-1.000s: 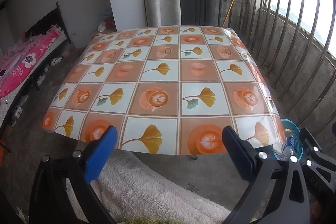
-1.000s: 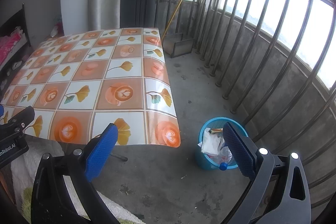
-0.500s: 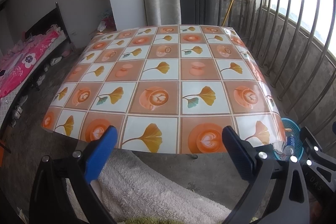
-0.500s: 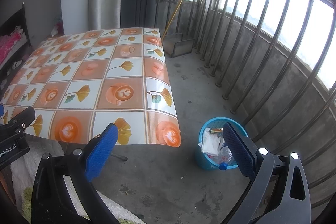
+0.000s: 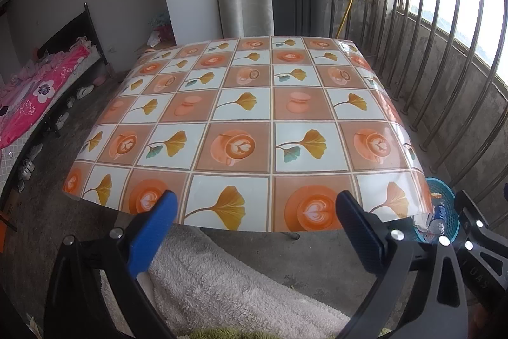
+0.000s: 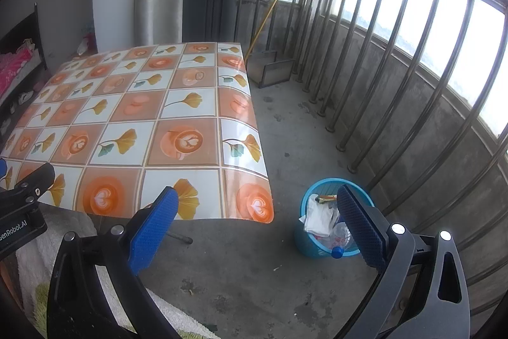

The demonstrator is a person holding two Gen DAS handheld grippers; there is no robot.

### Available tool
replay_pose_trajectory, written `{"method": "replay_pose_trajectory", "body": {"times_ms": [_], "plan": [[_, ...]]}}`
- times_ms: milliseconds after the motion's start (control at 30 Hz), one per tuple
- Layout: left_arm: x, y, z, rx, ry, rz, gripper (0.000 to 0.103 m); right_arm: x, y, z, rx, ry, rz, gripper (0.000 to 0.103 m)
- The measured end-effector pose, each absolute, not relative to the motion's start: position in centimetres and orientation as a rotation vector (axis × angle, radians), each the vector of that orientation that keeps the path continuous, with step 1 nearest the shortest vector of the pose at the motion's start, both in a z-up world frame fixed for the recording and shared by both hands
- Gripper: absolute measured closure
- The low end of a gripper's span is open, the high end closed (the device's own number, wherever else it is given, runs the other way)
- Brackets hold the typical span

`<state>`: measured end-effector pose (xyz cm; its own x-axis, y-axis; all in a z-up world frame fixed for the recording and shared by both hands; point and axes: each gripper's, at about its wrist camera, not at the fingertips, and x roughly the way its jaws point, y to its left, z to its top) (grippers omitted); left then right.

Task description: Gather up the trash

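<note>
the blue trash basket (image 6: 320,247), holding crumpled paper (image 6: 319,216) and a plastic bottle (image 6: 341,240), stands on bare concrete floor (image 6: 254,269) between the table's (image 6: 222,180) right edge and the railing (image 6: 397,104). the right gripper (image 6: 257,226) and left gripper (image 5: 254,227) hang spread and empty. only the left view shows the bed (image 5: 28,97).

The counter (image 5: 247,116), covered in a glossy orange-and-white chequered cloth with ginkgo-leaf and coffee-cup prints, lies bare from 9 to 3 o'clock in the left wrist view, free to cross. Both tools are spread wide and empty. In the right wrist view, grey concrete floor (image 6: 285,129) lies open at 12 o'clock between the counter edge and the steel balcony railing (image 6: 412,59) from 1 to 4 o'clock. The round blue plastic bin (image 6: 317,247) full of rubbish stands at 3 o'clock, just beside the railing's base.
</note>
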<state>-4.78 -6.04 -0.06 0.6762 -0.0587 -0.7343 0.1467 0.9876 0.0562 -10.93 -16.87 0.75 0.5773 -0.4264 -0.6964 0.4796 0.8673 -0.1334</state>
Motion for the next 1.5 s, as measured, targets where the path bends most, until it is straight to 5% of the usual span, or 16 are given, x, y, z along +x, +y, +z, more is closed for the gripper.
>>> {"method": "replay_pose_trajectory", "body": {"times_ms": [1500], "plan": [[-4.92, -6.27, -0.1, 0.119, 0.821, -0.115, 0.005, -10.57, -17.36, 1.41, 0.076, 0.79, -0.533, 0.007]]}}
